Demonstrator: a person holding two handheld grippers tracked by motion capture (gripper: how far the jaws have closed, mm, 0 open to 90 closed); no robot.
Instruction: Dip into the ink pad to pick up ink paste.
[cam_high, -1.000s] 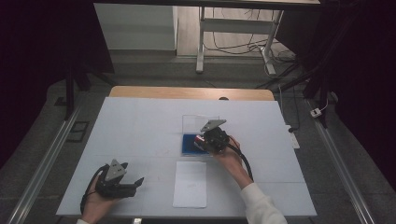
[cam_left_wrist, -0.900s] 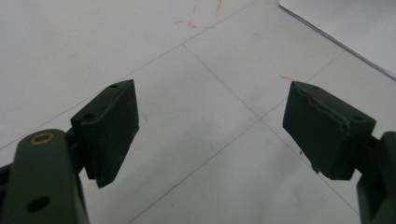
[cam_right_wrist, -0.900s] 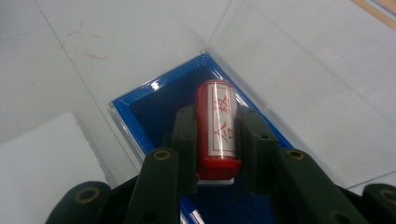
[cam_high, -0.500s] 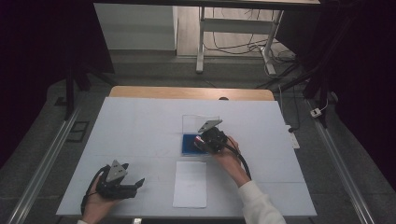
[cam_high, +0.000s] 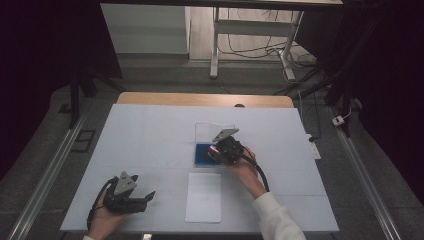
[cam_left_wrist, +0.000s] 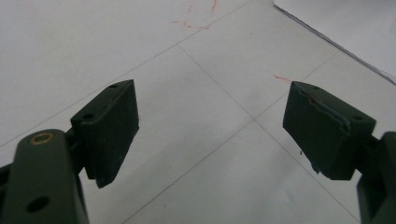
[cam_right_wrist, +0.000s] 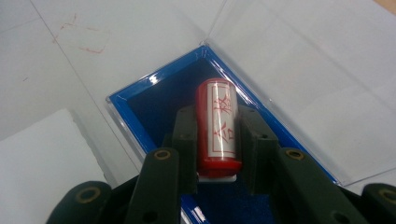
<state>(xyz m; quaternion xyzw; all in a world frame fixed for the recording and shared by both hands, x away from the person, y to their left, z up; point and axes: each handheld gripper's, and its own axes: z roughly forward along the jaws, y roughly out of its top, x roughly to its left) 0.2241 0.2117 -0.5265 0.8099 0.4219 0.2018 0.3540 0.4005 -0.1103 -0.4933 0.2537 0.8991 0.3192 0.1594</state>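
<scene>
The right tool (cam_right_wrist: 218, 154) is pinching a small red stamp (cam_right_wrist: 217, 126), its two jaws pressed against the long sides of the round barrel. The stamp lies lengthwise between them, with its white label of red characters facing up, and it sits over the dark blue lining of the blue box (cam_right_wrist: 135, 109). In the high view the same right tool (cam_high: 220, 151) hovers at the box (cam_high: 201, 155), near the middle of the desk (cam_high: 150, 130).

By the look of it the stamp is light, hard plastic: stiff, not fragile, but smooth and round, so it could roll or slip out if gripped near one end. The sides of the barrel, about midway along, look like the sound place to hold it, and that is where the jaws sit. The inked face is best kept off the lining and the desk.

Just behind the box stands its clear lid (cam_right_wrist: 299, 70), hinged open and thin; it would probably flex or tip the box if knocked. Nearer the person than the box lies a white sheet of paper (cam_high: 204, 197), flat on the desk.

Well to the left of the box, the left tool (cam_high: 131, 198) rests low by the desk's near edge, its jaws spread wide with nothing between them, only bare desk (cam_left_wrist: 201, 140) beneath
</scene>
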